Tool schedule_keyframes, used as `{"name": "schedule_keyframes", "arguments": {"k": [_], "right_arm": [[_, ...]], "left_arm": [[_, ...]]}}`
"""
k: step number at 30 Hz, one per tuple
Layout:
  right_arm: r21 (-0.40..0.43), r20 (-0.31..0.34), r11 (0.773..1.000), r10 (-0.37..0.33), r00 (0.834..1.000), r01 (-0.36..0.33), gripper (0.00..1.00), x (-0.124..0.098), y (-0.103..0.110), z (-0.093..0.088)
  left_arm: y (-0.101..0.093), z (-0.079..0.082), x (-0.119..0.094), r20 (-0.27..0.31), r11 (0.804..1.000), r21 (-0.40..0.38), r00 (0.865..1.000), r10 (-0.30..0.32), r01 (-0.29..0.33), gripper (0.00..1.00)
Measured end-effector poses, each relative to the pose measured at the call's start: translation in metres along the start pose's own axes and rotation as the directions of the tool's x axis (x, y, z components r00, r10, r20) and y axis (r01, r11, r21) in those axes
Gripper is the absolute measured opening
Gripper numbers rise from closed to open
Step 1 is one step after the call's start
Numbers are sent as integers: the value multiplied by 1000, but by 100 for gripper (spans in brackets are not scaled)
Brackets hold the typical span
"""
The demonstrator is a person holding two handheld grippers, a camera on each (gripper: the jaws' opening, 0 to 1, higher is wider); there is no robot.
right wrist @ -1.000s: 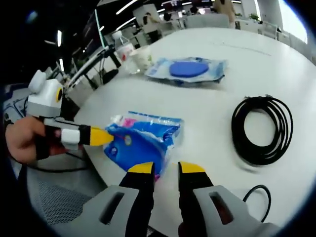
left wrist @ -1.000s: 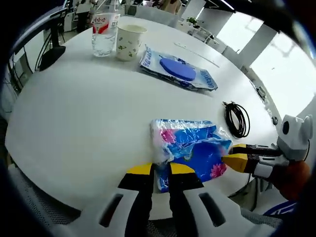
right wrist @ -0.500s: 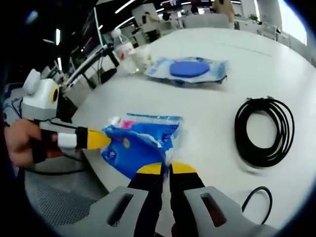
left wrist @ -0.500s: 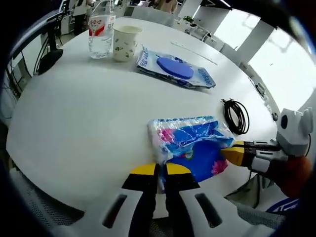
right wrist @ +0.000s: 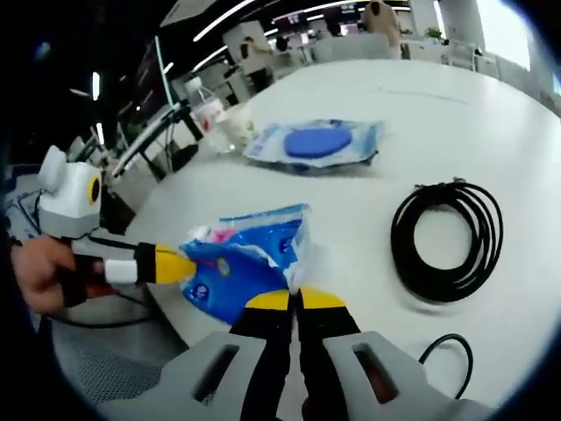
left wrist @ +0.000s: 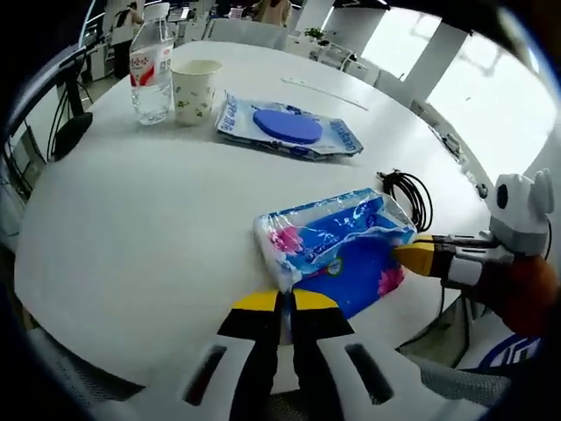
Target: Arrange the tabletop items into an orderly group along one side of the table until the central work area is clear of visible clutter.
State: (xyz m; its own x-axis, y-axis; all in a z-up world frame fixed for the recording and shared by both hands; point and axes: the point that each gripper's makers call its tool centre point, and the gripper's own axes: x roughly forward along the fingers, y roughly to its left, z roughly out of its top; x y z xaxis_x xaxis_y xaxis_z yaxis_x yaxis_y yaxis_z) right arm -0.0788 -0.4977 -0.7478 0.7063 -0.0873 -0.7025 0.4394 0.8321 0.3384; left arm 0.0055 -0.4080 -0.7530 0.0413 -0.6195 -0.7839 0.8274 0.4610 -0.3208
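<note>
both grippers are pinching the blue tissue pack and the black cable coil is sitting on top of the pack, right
Not quite. Both the left gripper and right gripper do pinch the blue tissue pack, but the black cable coil lies on the table beside the pack, apart from it, as the right gripper view shows.

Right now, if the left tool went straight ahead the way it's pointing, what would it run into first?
The left tool is already clamped on the blue tissue pack, so it would push that first; beyond it, likely the flat blue packet, though depth is unclear.
</note>
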Motion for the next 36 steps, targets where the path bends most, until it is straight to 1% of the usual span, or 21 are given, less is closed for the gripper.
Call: {"name": "schedule_keyframes", "arguments": {"k": [3, 4, 6, 10, 16, 19, 21, 24, 27, 31, 34, 36], "right_arm": [[11, 4, 1000, -5, 1000, 5, 0, 0, -4, 1], [16, 6, 1000, -8, 1000, 8, 0, 0, -6, 2], [19, 10, 1000, -14, 1000, 14, 0, -1, -8, 4], [26, 20, 999, -32, 999, 32, 0, -2, -15, 9], [64, 49, 996, -66, 997, 62, 0, -7, -32, 20], [68, 57, 995, -79, 995, 75, 0, -9, -41, 25], [82, 75, 993, -89, 993, 83, 0, -13, -49, 33], [96, 92, 991, -102, 991, 93, 0, -17, -59, 41], [121, 116, 987, -116, 987, 102, 0, -22, -70, 52], [142, 143, 982, -145, 979, 125, 0, -30, -90, 67], [182, 160, 974, -168, 973, 138, 0, -35, -109, 77], [192, 165, 970, -181, 970, 149, 0, -37, -118, 81]], "left_arm": [[-4, 0, 0, -1, 1000, 6, 1000, -12, 12, 1], [-7, 0, 1, -7, 999, 25, 1000, -21, 21, 2], [-10, 0, 1, -8, 999, 36, 1000, -24, 24, 3], [-20, 5, 1, -2, 996, 68, 998, -55, 55, 4], [-34, 14, 0, 12, 991, 92, 995, -101, 100, 7], [-37, 15, 0, 12, 989, 94, 993, -118, 116, 8], [-39, 15, 0, 11, 987, 101, 992, -126, 124, 8], [-36, 16, 0, 12, 987, 93, 991, -130, 129, 9], [-29, 20, 0, 21, 991, 53, 992, -125, 124, 10], [-21, 23, -1, 36, 993, 26, 993, -114, 113, 11], [-8, 27, -3, 54, 995, -6, 994, -97, 98, 12], [0, 30, -7, 68, 996, -21, 994, -81, 82, 12]]}}
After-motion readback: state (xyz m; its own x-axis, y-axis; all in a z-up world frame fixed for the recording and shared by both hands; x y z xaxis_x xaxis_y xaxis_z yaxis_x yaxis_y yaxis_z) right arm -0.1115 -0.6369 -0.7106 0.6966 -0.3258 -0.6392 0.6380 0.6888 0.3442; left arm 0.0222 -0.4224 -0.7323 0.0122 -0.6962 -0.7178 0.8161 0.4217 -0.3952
